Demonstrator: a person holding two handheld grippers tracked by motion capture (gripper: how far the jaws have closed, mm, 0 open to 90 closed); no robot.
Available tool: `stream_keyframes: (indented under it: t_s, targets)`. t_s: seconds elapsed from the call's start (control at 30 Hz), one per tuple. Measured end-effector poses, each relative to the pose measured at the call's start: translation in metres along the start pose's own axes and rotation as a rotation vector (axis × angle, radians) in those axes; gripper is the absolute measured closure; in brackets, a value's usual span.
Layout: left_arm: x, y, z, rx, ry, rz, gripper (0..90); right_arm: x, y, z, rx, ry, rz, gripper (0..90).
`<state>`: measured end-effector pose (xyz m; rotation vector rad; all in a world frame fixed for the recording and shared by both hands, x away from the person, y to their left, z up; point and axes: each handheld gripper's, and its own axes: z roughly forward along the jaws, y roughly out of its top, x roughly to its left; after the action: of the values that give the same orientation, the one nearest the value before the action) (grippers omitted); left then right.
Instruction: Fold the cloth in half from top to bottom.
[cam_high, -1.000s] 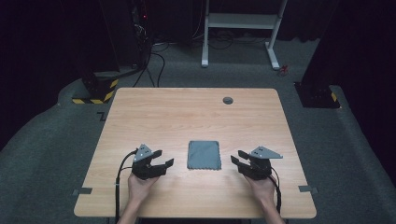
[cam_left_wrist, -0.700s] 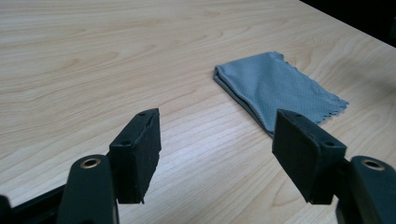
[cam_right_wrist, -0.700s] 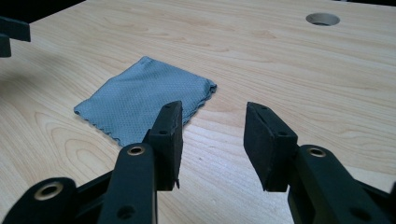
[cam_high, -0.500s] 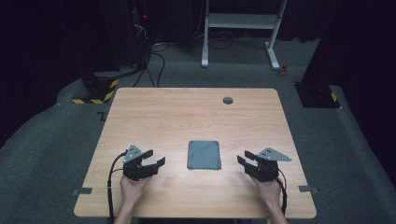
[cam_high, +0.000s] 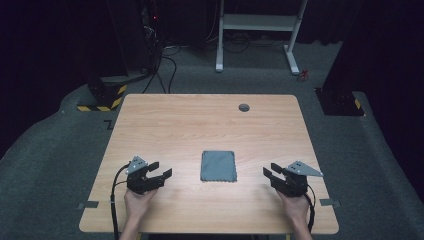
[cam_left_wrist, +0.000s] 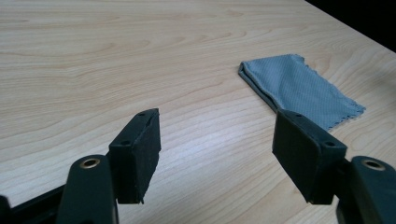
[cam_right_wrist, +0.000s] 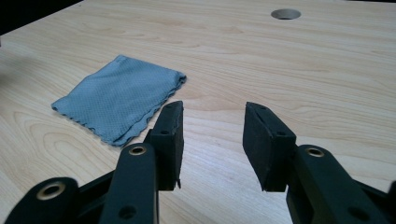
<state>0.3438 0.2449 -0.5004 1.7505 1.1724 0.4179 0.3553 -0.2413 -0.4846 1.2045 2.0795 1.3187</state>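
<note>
A folded grey microfibre cloth (cam_high: 218, 166) lies flat on the pale wooden surface (cam_high: 200, 120), between my left hand-held gripper (cam_high: 161, 170) and right hand-held gripper (cam_high: 270, 173), both gaping and empty, flanking it ready to grasp.

Wooden table (cam_high: 175, 125) — round hole (cam_high: 244, 107) near far edge.
</note>
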Motion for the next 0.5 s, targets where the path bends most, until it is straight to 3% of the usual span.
stream_keyframes:
  t_s: [0.13,0.27,0.5]
  targets:
    - [0.003,-0.003,-0.003,0.004,0.015,-0.009,32.9,-0.004,-0.004,-0.002,0.005,-0.014,0.01,58.2]
    - [0.007,-0.006,-0.004,0.025,0.051,0.008,34.0,-0.006,-0.008,-0.003,0.032,-0.053,-0.017,58.1]
    - [0.014,-0.013,-0.006,0.05,0.076,-0.009,33.9,-0.014,-0.016,-0.007,0.046,-0.077,0.003,57.8]
